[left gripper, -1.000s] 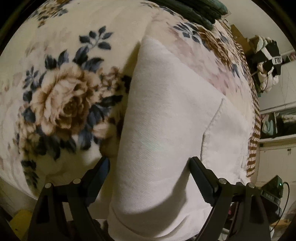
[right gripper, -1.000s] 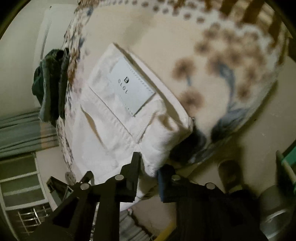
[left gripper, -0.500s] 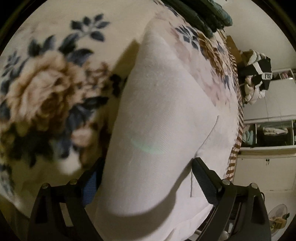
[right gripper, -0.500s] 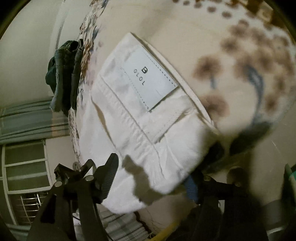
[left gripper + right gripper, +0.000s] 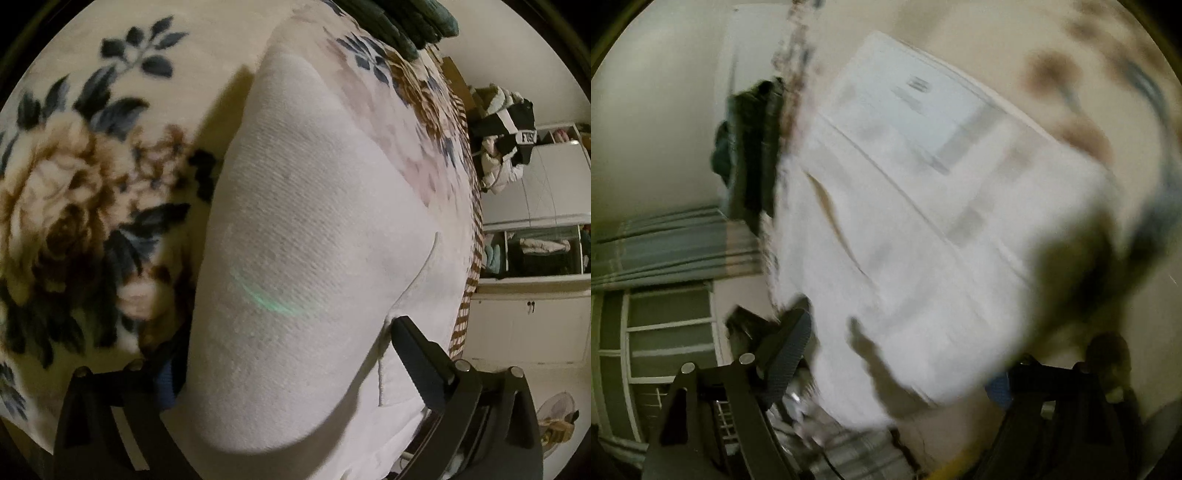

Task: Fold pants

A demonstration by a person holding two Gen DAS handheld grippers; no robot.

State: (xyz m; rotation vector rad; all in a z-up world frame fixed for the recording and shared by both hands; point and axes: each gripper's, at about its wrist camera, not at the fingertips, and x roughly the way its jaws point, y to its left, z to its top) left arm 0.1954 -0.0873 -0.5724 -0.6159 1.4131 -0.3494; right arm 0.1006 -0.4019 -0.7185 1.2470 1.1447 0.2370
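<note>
The white pants (image 5: 306, 236) lay folded on the floral blanket (image 5: 74, 177), a thick pale bundle running away from the left wrist camera toward the far edge of the bed. The left gripper (image 5: 288, 354) had its jaws spread wide, one finger low on the left against the blanket side of the bundle, the other finger on the right resting at a hemmed edge of the cloth. The fabric bulged up between the two fingers, but they straddled it rather than pinched it; the tool was released. A green glint of lens flare sat on the cloth. Beyond the bundle, dark green folded clothes (image 5: 413, 22) sat at the top of the bed, and to the right a wardrobe (image 5: 535, 236) stood with garments hung on it.

Over on the right wrist view, everything was smeared with motion blur. The pants (image 5: 923, 221) filled the middle of the frame, their pale rectangular label patch (image 5: 916, 107) uppermost, its print too blurred to read. The right gripper (image 5: 890, 365) was also spread apart: the left finger stood clear of the bundle's near edge, the right finger sat low in shadow off the opposite corner. No cloth was caught between them. The dark green clothes (image 5: 750, 147) showed at the bed's far side, with a striped curtain (image 5: 665, 243) and a window (image 5: 665, 332) beyond at the left.
</note>
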